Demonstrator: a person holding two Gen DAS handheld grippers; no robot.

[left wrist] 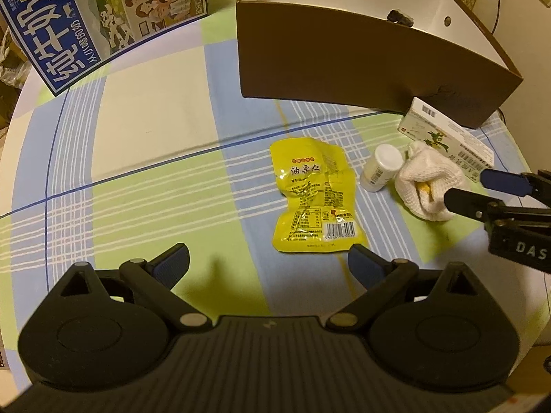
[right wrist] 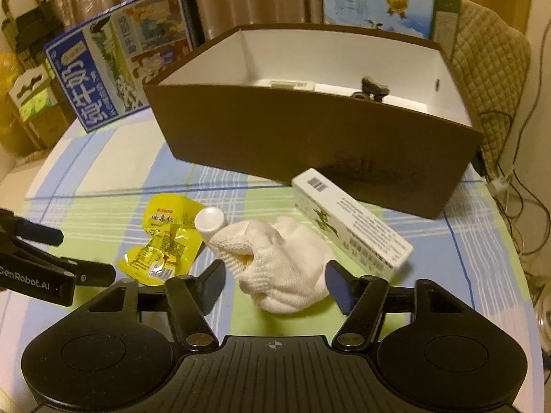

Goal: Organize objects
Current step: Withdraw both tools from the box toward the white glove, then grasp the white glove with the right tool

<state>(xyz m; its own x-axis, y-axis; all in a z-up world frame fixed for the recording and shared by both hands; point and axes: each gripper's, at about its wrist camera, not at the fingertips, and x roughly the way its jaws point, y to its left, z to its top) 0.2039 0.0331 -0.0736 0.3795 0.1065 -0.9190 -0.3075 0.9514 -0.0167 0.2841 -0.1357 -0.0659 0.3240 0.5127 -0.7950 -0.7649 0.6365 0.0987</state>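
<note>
Right wrist view shows our right gripper (right wrist: 275,284) spread wide with nothing held, its fingers flanking the white cloth (right wrist: 282,265) without closing on it. Our left gripper (left wrist: 268,265) is likewise wide open and empty, hovering just short of the yellow snack packet (left wrist: 315,196), which lies at about 1 o'clock from its fingertips.

We judge the tidying to be partly done. The brown box (right wrist: 310,137), open at the top, already holds at least two things: a flat pale item near its back wall and a small dark object toward its right side, neither clear enough for us to name.

Four items remain out on the checked tablecloth (left wrist: 155,186):
- one yellow snack packet
- one small white bottle (left wrist: 380,168), touching the cloth at the packet's 3 o'clock
- one white cloth, bunched, with something yellow tucked in its fold
- one long white carton (right wrist: 351,220), lying at 1 o'clock from the cloth, just before the box's front wall

Beyond the box stand two printed cartons, the blue milk carton (right wrist: 117,69) at 10 o'clock and a pale one at 1 o'clock.
</note>
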